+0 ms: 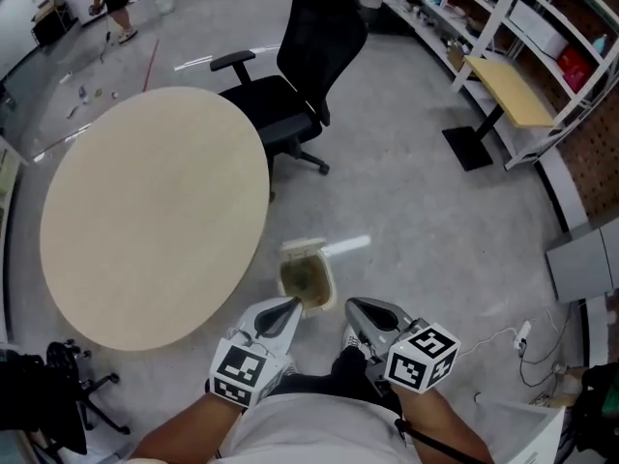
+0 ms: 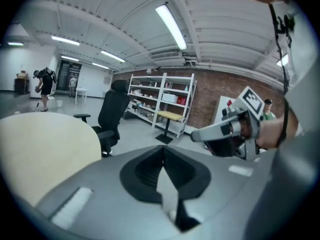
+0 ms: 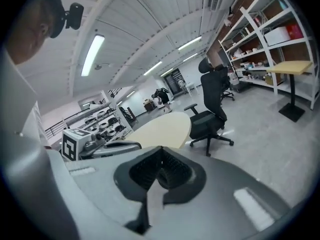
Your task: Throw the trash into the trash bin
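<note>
Head view shows the bin [image 1: 308,283] on the floor beside the table [image 1: 145,211], its lid tipped open, directly ahead of the person's feet. The left gripper [image 1: 288,309] and right gripper [image 1: 354,307] are held close to the body, tips toward the bin, the left tip overlapping its near rim in the picture. Each gripper's own view shows its jaws pressed together with nothing between them, looking out across the room rather than down, so neither view catches the bin. No trash shows in a jaw or on the table, so I judge the drop done, or no piece yet picked. Any next move calls for finding remaining trash first, then opening a gripper over it.
</note>
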